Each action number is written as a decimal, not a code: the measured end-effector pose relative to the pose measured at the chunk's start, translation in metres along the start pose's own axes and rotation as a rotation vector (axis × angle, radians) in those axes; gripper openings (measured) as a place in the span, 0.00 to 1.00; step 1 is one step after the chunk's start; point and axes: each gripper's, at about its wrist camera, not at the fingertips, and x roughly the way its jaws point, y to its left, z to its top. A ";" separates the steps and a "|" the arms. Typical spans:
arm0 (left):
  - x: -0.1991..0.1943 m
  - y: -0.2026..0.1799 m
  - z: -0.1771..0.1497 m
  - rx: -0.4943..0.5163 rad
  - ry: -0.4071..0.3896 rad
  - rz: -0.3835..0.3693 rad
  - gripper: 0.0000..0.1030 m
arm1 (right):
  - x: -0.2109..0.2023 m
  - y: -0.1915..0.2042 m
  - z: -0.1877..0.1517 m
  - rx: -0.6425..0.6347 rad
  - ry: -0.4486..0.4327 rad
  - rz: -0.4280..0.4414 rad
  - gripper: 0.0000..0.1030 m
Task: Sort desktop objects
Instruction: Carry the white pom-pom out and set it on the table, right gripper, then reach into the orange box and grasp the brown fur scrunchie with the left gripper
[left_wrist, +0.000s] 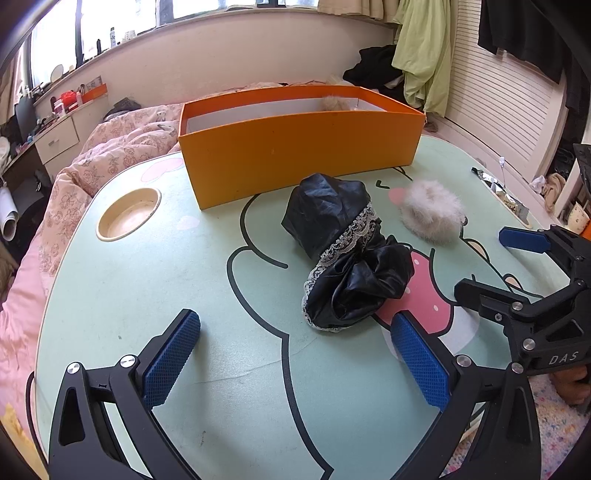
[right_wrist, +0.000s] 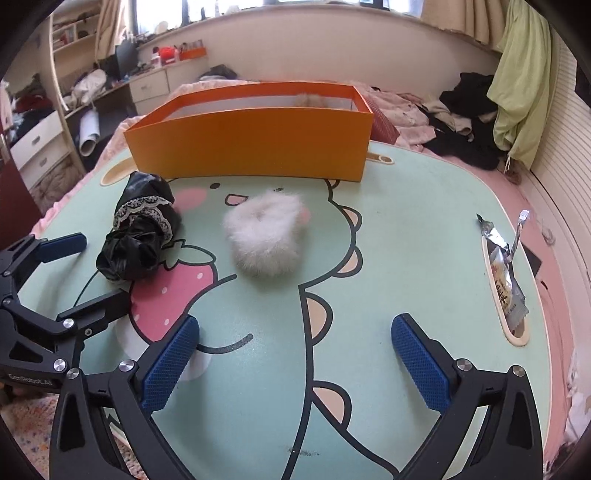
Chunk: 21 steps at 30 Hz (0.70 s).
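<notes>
Orange cardboard dominates the far side of the table (right_wrist: 424, 236): a long open box (right_wrist: 251, 147) standing across the back of the mint-green cartoon top, and a tuft of pale fur (right_wrist: 313, 99) peeks over its far right corner from inside.

Out on the table, two things are waiting. A fluffy white scrunchie (right_wrist: 264, 236) lies near the middle, clear of the box, right on the printed dinosaur's face. To its left sits a crumpled black satin piece with a lace band (right_wrist: 142, 232), bunched up and partly over the pink strawberry print; the two are near each other but not touching.

Right gripper (right_wrist: 295, 363): jaws spread wide, nothing between the blue pads, only bare table there. The scrunchie sits ahead of its fingertips, apart from them.

Left gripper (left_wrist: 295, 363): jaws wide open too, empty, held low over the table's near edge. The black satin piece lies just ahead of it, close to its right-hand pad (left_wrist: 421, 363), though I can't tell whether they touch. From this view the right gripper shows at the right edge, with a bit of a hand (left_wrist: 570, 384) behind it.

Over on the table's right side, a silver snack wrapper (right_wrist: 504, 273) lies in a recessed slot, and a round cup recess (left_wrist: 129, 214) sits at the left by the box's end.
</notes>
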 end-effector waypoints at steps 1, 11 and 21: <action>0.000 0.000 0.000 0.000 0.000 0.001 1.00 | -0.001 0.000 0.001 0.002 0.000 0.002 1.00; 0.001 -0.001 0.000 0.006 0.006 0.000 1.00 | -0.001 -0.001 0.000 0.003 -0.003 0.004 1.00; -0.043 0.013 0.056 -0.050 -0.095 -0.077 1.00 | -0.001 -0.002 0.000 0.004 -0.005 0.007 1.00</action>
